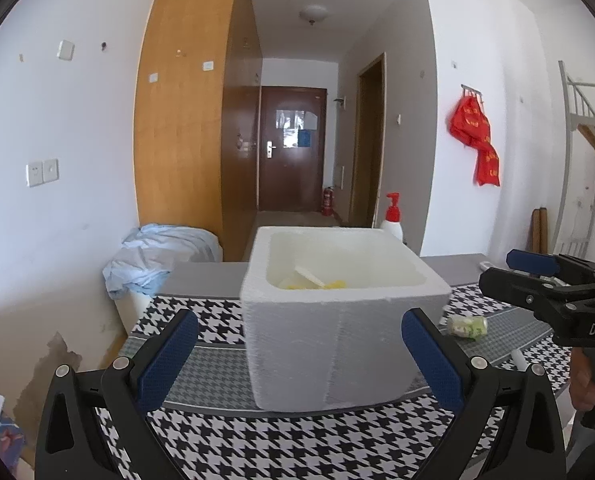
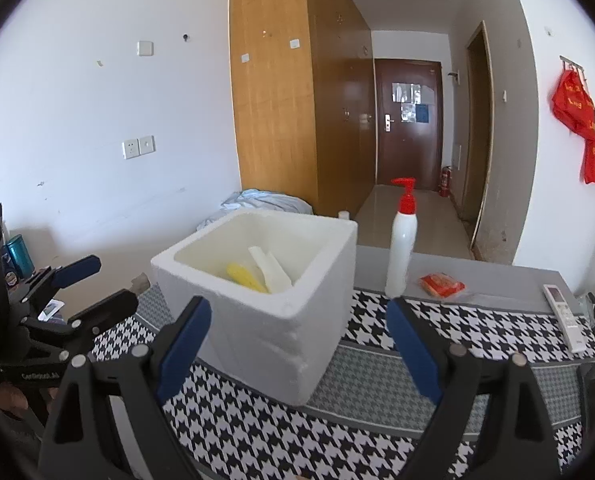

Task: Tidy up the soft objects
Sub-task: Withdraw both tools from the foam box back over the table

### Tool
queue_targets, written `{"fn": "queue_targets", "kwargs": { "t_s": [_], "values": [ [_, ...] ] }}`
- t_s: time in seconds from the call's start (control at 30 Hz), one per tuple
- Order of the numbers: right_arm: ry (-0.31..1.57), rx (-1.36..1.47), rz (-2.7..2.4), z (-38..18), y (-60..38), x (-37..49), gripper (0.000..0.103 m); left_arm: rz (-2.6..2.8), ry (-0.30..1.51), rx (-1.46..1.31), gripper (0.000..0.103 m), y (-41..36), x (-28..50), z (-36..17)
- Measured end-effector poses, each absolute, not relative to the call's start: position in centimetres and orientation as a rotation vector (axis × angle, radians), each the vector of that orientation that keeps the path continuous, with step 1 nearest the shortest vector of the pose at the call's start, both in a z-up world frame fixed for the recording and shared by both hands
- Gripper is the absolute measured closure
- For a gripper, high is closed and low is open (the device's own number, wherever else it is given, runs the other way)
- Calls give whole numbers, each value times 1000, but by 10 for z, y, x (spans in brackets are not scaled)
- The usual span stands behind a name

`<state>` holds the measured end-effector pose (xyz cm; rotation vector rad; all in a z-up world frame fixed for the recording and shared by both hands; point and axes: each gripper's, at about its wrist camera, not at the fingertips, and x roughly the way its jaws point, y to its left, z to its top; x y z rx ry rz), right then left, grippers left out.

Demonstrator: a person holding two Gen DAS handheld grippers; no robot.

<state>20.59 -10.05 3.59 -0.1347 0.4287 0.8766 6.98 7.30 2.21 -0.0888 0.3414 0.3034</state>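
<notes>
A white foam box (image 1: 337, 320) (image 2: 265, 300) stands on the houndstooth cloth, in front of both grippers. Inside it lie a yellow soft piece (image 2: 245, 276) and white foam strips (image 2: 271, 270). My left gripper (image 1: 299, 356) is open, its blue pads wide apart with nothing between them, just short of the box. My right gripper (image 2: 299, 348) is open too, empty, near the box's right corner. A small green-white packet (image 1: 467, 326) lies on the cloth right of the box. An orange packet (image 2: 442, 284) rests on the grey strip behind.
A white pump bottle with red top (image 2: 403, 248) stands behind the box. A white remote (image 2: 563, 316) lies at the table's right edge. A blue cloth heap (image 1: 157, 256) sits on a bin left of the table. A teal can (image 2: 19, 254) is at far left.
</notes>
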Motion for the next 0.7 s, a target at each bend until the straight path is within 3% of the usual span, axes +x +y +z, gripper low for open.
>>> {"fn": "queue_targets", "kwargs": {
  "t_s": [0.7],
  "values": [
    [445,-113,765,6,-165,198,11,194,372,-74,1,24,87,-1]
  ]
}}
